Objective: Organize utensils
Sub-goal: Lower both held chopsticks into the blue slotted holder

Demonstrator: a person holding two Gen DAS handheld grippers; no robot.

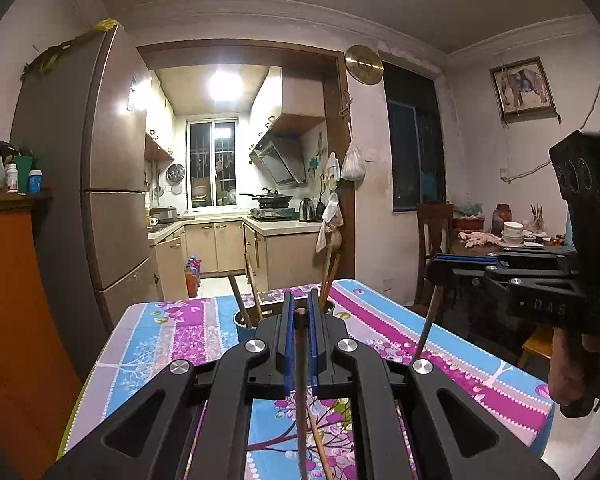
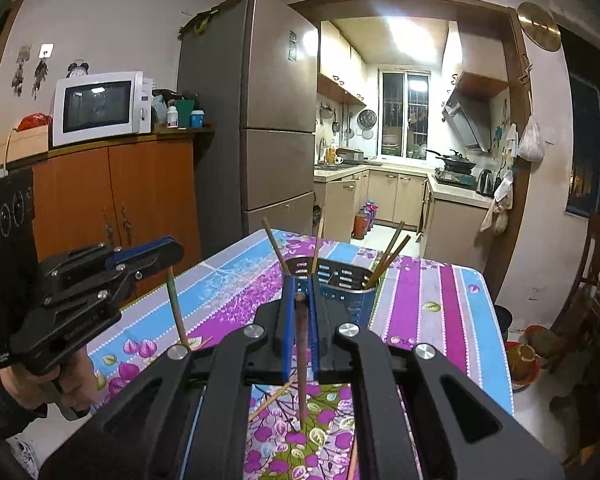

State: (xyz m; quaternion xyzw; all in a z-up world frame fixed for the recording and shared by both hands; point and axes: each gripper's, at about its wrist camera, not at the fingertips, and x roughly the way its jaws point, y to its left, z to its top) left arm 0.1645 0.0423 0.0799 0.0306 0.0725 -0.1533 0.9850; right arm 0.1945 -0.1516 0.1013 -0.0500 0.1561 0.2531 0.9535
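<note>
My left gripper point(image 1: 300, 300) is shut on a dark chopstick point(image 1: 301, 380) that hangs down over the flowered tablecloth point(image 1: 172, 344). My right gripper point(image 2: 300, 285) is likewise shut on a brown chopstick point(image 2: 301, 360), held nearly upright. Each view shows the other hand from the side: the right gripper point(image 1: 438, 265) with its chopstick point(image 1: 426, 330), and the left gripper point(image 2: 174, 251) with a greenish chopstick point(image 2: 177, 308). Just beyond both grippers stands a perforated metal utensil holder point(image 2: 346, 286), partly hidden behind the fingers point(image 1: 242, 330), with several chopsticks sticking out. Loose chopsticks point(image 2: 271, 399) lie on the cloth below.
The table point(image 2: 428, 304) ends near an open kitchen doorway. A tall fridge point(image 2: 276, 120) and an orange cabinet point(image 2: 140, 192) with a microwave point(image 2: 100, 108) stand to the left. A wooden chair point(image 1: 432, 240) and a cluttered dining table point(image 1: 512, 236) are on the right.
</note>
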